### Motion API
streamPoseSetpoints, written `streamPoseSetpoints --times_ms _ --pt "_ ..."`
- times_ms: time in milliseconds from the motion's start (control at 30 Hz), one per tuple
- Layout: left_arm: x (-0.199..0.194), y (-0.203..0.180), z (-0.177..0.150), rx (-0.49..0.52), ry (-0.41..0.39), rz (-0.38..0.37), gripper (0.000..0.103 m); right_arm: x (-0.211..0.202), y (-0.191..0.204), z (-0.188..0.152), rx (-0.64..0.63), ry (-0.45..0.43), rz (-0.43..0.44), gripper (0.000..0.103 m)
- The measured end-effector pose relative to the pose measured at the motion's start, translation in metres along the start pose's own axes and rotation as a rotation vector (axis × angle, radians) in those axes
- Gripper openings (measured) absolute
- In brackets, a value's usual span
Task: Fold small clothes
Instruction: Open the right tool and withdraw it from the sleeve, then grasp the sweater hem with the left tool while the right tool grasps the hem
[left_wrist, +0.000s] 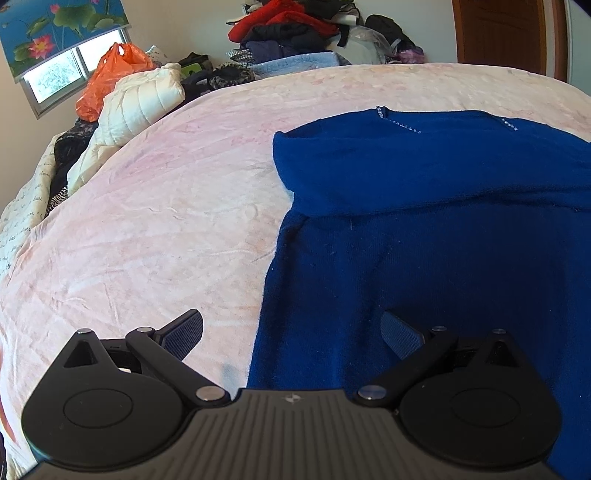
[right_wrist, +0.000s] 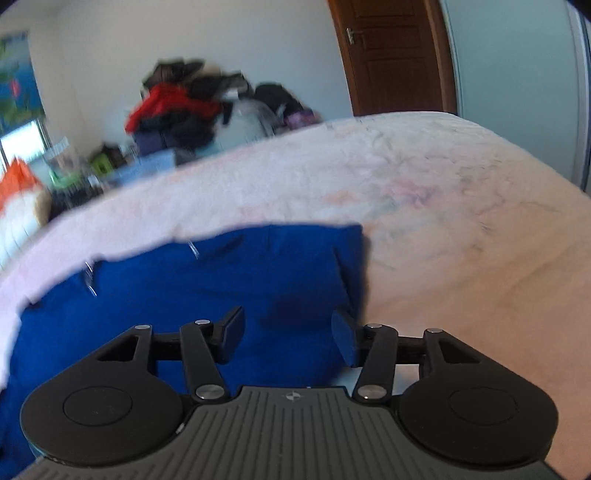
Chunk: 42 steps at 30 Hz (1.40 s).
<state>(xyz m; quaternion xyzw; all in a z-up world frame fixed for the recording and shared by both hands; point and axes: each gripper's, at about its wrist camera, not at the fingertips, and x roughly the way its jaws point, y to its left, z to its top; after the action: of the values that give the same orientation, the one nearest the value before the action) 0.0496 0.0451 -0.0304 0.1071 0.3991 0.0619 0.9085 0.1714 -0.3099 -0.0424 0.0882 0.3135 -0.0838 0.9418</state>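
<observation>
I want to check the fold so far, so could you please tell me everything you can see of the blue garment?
The blue garment is a deep royal-blue knit, soft and slightly fuzzy, lying flat on the pink bedspread. Small sparkly studs line its far edge. One side part is folded inward across the body, leaving a straight left edge. Both tongs hover over its near part, open, with nothing gripped.
</observation>
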Motion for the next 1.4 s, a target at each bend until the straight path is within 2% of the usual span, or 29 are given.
streamPoseSetpoints --times_ms 67,233,467,533,600,667,733,800,900,1000,1100,1200,1233,1300,1333,1367,1400 --pt "0.0 0.0 -0.001 0.003 -0.001 -0.002 0.103 -0.004 -0.004 -0.004 -0.005 -0.001 -0.062 0.061" --pt "0.001 0.0 -0.003 -0.005 0.009 -0.011 0.103 -0.041 -0.029 -0.018 0.043 -0.031 0.055 0.068" --pt "-0.005 0.007 -0.01 0.004 -0.002 -0.051 0.103 -0.109 -0.07 -0.031 0.006 -0.071 0.038 0.072" --pt "-0.008 0.016 -0.014 -0.012 0.002 -0.087 0.103 -0.125 -0.077 -0.036 0.007 -0.05 0.094 0.075" --pt "-0.011 0.027 -0.019 -0.023 0.017 -0.135 0.103 -0.134 -0.082 -0.045 0.041 0.009 0.218 0.081" --pt "-0.012 0.039 -0.025 -0.034 0.039 -0.196 0.103 -0.135 -0.083 -0.059 0.091 0.102 0.378 0.082" --pt "-0.012 0.056 -0.032 -0.072 0.06 -0.253 0.103 -0.134 -0.079 -0.075 0.109 0.17 0.457 0.082" --pt "-0.009 0.074 -0.038 -0.12 0.092 -0.308 0.103 -0.132 -0.074 -0.09 0.124 0.226 0.468 0.082" --pt "-0.001 0.1 -0.048 -0.195 0.131 -0.412 0.102 -0.142 -0.073 -0.102 0.139 0.198 0.486 0.082" --pt "0.0 0.113 -0.051 -0.245 0.125 -0.484 0.102 -0.148 -0.071 -0.109 0.154 0.212 0.542 0.084" --pt "0.001 0.107 -0.052 -0.249 0.122 -0.59 0.102 -0.151 -0.057 -0.113 0.104 0.227 0.594 0.081" --pt "-0.003 0.088 -0.05 -0.194 0.108 -0.598 0.101 -0.147 -0.039 -0.116 0.081 0.241 0.66 0.079" --pt "-0.005 0.082 -0.049 -0.182 0.103 -0.592 0.097 -0.146 -0.034 -0.116 0.073 0.235 0.666 0.079" --pt "-0.007 0.071 -0.045 -0.153 0.102 -0.6 0.064 -0.143 -0.026 -0.114 0.073 0.233 0.667 0.072" --pt "-0.008 0.066 -0.043 -0.138 0.103 -0.582 0.054 -0.14 -0.023 -0.112 0.076 0.236 0.666 0.068" --pt "-0.007 0.061 -0.04 -0.126 0.109 -0.564 0.033 -0.135 -0.019 -0.109 0.076 0.242 0.661 0.055" --pt "-0.004 0.058 -0.038 -0.119 0.106 -0.546 0.02 -0.13 -0.018 -0.108 0.08 0.247 0.651 0.038"
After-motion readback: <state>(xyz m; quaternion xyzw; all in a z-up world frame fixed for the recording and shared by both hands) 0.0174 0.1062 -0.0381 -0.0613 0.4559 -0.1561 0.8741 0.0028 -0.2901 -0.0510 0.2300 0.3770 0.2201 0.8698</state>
